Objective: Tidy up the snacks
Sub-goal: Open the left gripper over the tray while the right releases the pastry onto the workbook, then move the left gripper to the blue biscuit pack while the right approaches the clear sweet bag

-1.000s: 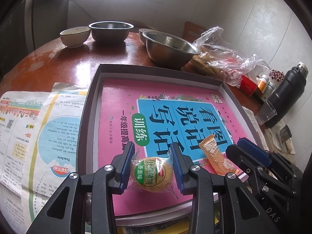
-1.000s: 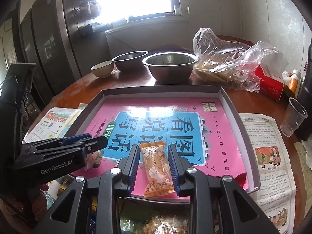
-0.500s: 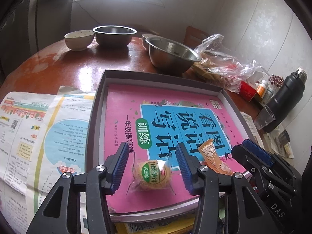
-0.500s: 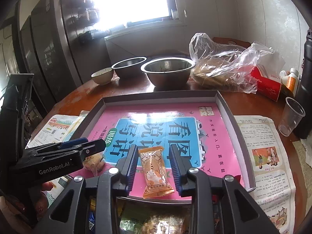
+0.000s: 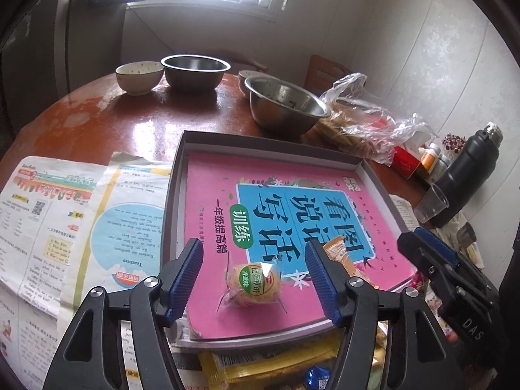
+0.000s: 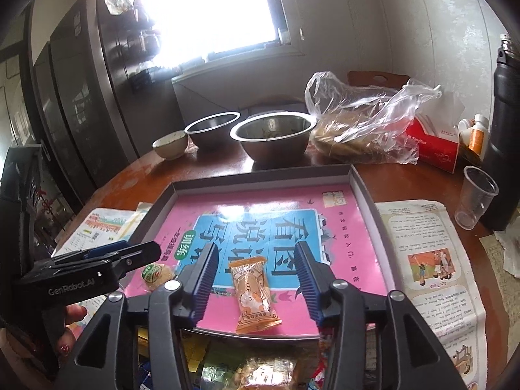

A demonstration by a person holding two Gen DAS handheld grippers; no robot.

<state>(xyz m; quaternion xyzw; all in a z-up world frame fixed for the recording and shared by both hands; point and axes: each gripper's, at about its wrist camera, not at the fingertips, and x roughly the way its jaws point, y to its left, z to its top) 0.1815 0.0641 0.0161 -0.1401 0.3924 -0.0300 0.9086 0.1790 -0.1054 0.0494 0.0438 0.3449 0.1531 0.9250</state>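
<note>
A shallow grey box lid [image 5: 177, 175] holds a pink and blue book [image 5: 292, 214] on a round wooden table. On the book's near edge lies a round yellow cake in a clear wrapper [image 5: 255, 281]. My left gripper [image 5: 255, 276] hangs over it, jaws opening, pads clear of it on both sides. Just to its right lies an orange snack packet [image 6: 253, 295]. My right gripper [image 6: 255, 276] straddles that packet, jaws also opening, not touching it. The cake [image 6: 156, 274] shows past the left gripper in the right wrist view.
More snack packets [image 6: 260, 369] lie in a heap just below the lid's near edge. Behind the lid stand steel bowls [image 5: 286, 107], a ceramic bowl [image 5: 138, 76] and a plastic bag of food [image 6: 360, 126]. A plastic cup [image 6: 476, 201] and black flask [image 5: 464, 175] stand right. Printed sheets [image 5: 65, 214] flank the lid.
Both grippers have let go: the left one's jaws spread away from the round cake, the right one's from the orange packet. Both have drawn up and back; the snacks stay on the book.
</note>
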